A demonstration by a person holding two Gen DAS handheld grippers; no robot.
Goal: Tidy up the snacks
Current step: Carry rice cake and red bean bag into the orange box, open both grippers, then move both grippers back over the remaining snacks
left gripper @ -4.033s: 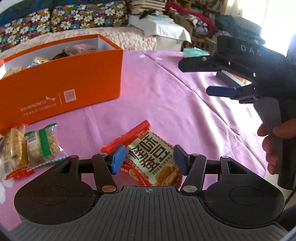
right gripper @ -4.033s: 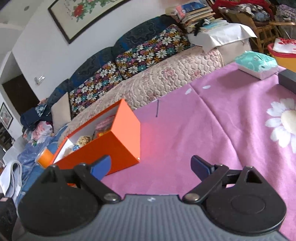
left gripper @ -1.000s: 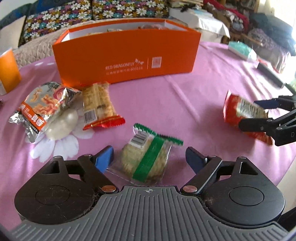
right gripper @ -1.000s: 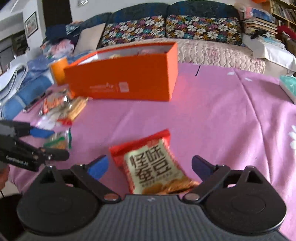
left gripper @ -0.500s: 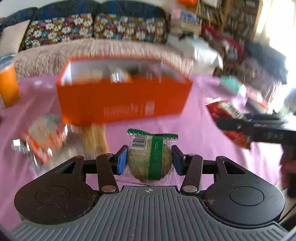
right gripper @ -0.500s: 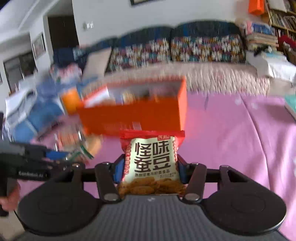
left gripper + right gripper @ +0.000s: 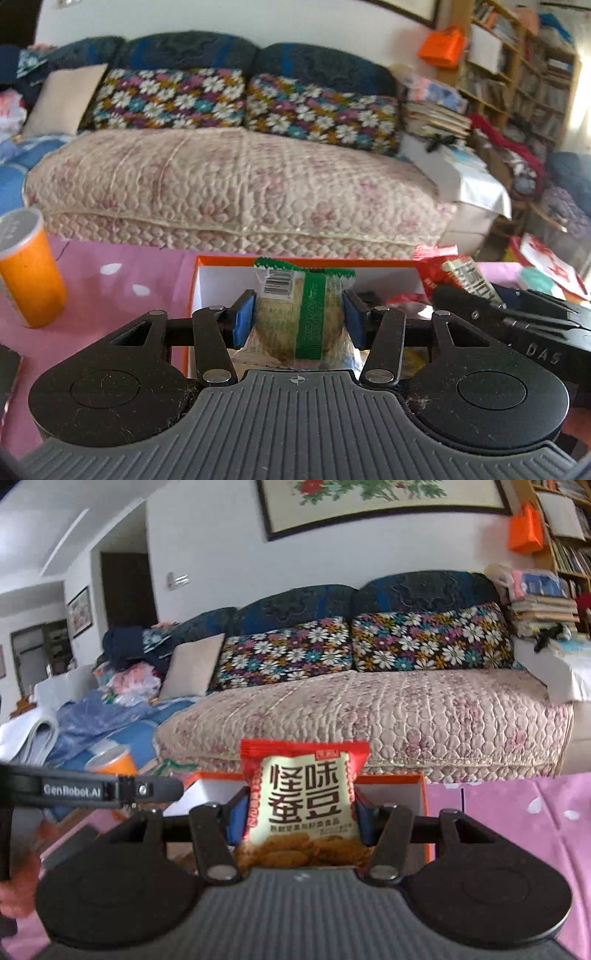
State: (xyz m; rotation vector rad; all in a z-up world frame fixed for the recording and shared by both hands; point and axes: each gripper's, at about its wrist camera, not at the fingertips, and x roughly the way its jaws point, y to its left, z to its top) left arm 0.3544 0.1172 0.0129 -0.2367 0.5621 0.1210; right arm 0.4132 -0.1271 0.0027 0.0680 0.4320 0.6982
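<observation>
My left gripper [image 7: 299, 317] holds a clear cracker packet with a green band [image 7: 314, 306] upright between its blue pads. It hangs over the open orange box [image 7: 229, 260], whose white inside shows behind it. The left jaws are opening slightly, with the pads still on the packet. My right gripper [image 7: 301, 812] grips a red and cream bean snack bag [image 7: 303, 794] upright over the same orange box [image 7: 421, 786]. Its jaws are opening too, and the bag stays between the pads. In the left wrist view that red bag [image 7: 443, 269] hangs at the box's right end.
An orange cup [image 7: 29, 273] stands on the pink tablecloth [image 7: 110, 266] left of the box. A quilted sofa [image 7: 221, 184] runs behind the table. A teal packet [image 7: 535, 280] lies at the far right. A hand [image 7: 18, 886] grips the left tool's handle.
Both grippers closed on snacks that lay on the cloth, lifted them and carried them forward over the orange box. The box now sits close beneath both pairs of fingers.
</observation>
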